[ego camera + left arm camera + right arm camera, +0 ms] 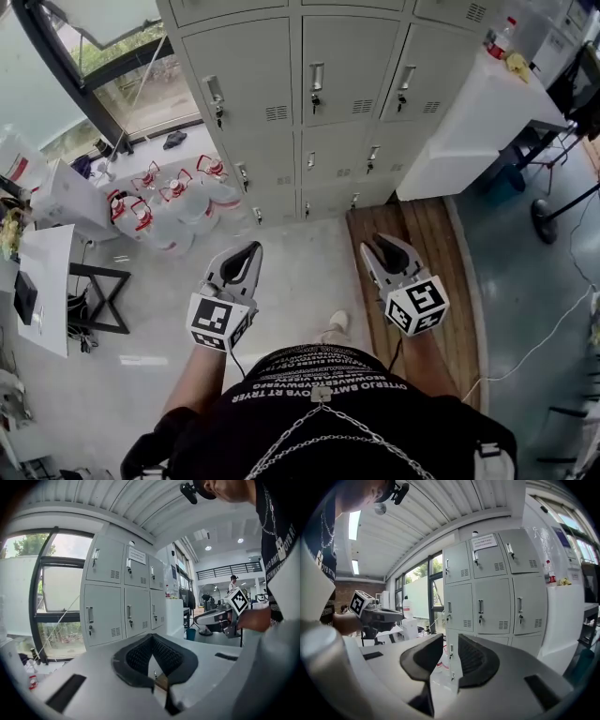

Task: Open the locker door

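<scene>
A bank of grey lockers (342,66) stands ahead, every door closed, each with a metal handle (317,77) and a key lock. The lockers also show in the left gripper view (136,611) and the right gripper view (492,606). My left gripper (246,255) is held out over the floor, well short of the lockers; its jaw tips meet with nothing between them (151,637). My right gripper (382,246) hovers level with it, to its right. A plain gap shows between its black pads (473,656), which hold nothing.
Several large water jugs (173,206) crowd the floor left of the lockers. A white counter (478,122) carrying a bottle (502,37) juts out on the right, with a wooden platform (422,234) before it. A black stand (103,295) is at left.
</scene>
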Demonstrator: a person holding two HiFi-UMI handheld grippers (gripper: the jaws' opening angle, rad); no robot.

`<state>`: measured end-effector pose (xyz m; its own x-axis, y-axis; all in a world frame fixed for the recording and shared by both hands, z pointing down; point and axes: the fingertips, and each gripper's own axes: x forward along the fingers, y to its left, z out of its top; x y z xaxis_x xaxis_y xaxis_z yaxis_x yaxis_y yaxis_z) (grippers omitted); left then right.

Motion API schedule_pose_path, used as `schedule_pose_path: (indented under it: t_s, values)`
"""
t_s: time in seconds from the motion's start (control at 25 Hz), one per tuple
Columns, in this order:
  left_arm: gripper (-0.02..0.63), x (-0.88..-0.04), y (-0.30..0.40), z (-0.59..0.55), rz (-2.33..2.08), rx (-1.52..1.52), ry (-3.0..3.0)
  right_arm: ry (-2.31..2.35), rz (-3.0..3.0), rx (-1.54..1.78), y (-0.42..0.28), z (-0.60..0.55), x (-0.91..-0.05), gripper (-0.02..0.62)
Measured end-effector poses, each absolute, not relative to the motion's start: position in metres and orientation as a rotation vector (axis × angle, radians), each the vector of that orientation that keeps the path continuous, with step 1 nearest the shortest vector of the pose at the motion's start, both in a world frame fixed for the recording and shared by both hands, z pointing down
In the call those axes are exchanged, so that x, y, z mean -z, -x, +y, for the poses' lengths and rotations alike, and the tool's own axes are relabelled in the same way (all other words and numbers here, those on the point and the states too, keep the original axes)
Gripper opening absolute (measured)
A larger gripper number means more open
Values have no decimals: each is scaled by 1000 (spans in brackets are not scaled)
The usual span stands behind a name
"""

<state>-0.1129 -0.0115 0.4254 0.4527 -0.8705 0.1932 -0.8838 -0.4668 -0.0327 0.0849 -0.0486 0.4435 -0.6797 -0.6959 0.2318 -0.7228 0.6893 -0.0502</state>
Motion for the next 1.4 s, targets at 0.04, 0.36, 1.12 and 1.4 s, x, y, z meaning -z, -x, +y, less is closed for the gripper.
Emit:
schedule_pose_path:
  t_s: [0.04, 0.36, 1.12, 1.4]
  values:
    - [5, -424, 106, -20, -1583, -280, -2615, -1142, -2708, -207, -91, -56, -444, 97]
    - [5, -416, 58, -75, -1615, -296, -2604, -1123, -2716, -297, -147, -113, -453, 97]
    - [5, -423, 18, -126, -1777, -299, -2450, -884, -2793, -334, -172, -187, -466, 95]
    - [5, -431, 25, -145, -1734, -296, -2471, -888, -2777, -347, -164, -191, -472, 95]
